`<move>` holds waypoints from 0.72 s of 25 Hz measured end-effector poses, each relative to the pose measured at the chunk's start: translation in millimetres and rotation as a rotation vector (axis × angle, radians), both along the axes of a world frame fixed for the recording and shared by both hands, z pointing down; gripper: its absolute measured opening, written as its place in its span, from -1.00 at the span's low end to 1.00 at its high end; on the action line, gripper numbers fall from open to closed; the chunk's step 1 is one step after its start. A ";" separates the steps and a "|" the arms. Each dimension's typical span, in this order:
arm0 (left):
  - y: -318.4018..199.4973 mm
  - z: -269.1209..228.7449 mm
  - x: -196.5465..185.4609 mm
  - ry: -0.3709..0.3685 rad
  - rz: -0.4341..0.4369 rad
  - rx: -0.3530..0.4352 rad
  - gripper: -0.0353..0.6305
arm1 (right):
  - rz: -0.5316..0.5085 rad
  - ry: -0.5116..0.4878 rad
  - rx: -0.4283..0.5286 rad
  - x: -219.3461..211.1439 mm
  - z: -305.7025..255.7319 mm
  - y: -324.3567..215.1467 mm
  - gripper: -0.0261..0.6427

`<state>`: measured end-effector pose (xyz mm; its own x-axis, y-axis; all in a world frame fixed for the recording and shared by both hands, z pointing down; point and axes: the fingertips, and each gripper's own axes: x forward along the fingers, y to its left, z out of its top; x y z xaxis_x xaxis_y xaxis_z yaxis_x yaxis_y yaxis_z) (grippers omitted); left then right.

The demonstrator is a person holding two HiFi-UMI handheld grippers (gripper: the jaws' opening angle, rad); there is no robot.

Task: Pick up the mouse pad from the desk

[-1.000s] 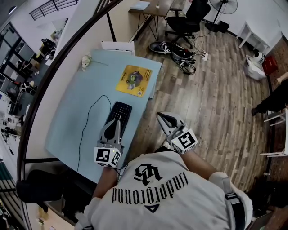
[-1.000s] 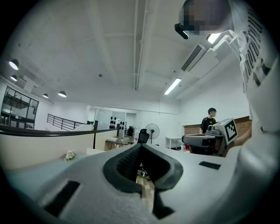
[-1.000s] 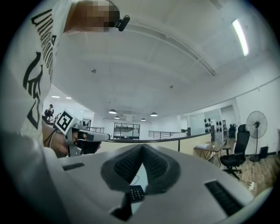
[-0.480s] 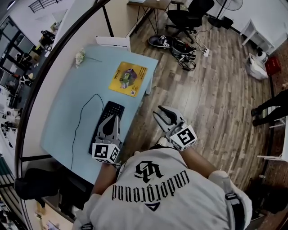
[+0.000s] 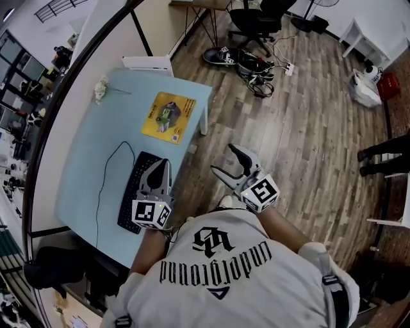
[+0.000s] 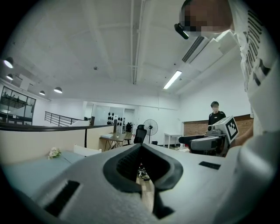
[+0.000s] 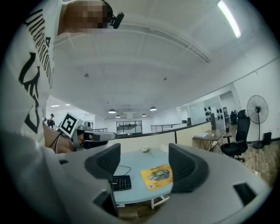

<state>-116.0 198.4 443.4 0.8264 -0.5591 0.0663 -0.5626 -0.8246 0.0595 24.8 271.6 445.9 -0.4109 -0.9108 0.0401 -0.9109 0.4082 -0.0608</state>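
The yellow mouse pad with a printed picture lies flat near the far right edge of the light blue desk. My left gripper hovers at the desk's near right edge beside the black keyboard, jaws shut and empty, well short of the pad. My right gripper is off the desk over the wooden floor, its jaws opening with nothing between them. In the right gripper view the mouse pad shows far off between the parted jaws of the right gripper.
A white flower lies at the desk's far left corner, and the keyboard's cable runs across the top. A dark railing bounds the desk's left side. An office chair and tangled cables stand on the floor beyond.
The right gripper's jaws have gone from shut to spread apart. Both grippers have drifted along the desk's edge, nearer to the mouse pad.
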 end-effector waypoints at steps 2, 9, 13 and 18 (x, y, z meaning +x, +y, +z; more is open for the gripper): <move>0.0 3.2 18.2 -0.005 0.008 -0.001 -0.87 | -0.002 -0.010 -0.005 14.4 4.4 1.4 0.10; 9.2 9.8 75.3 -0.012 0.038 0.000 -0.87 | 0.021 -0.003 -0.018 65.4 16.2 18.0 0.15; 16.9 14.8 102.4 -0.016 0.071 -0.008 -0.87 | 0.058 -0.004 -0.027 90.9 18.9 27.2 0.15; 20.0 21.4 134.0 -0.018 0.122 -0.018 -0.87 | 0.116 -0.014 -0.038 116.1 24.8 38.0 0.15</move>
<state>18.0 218.3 464.8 0.8868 -0.4530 0.0911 -0.4593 -0.8859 0.0656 140.9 309.6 470.7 -0.3040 -0.9500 0.0705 -0.9506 0.2978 -0.0874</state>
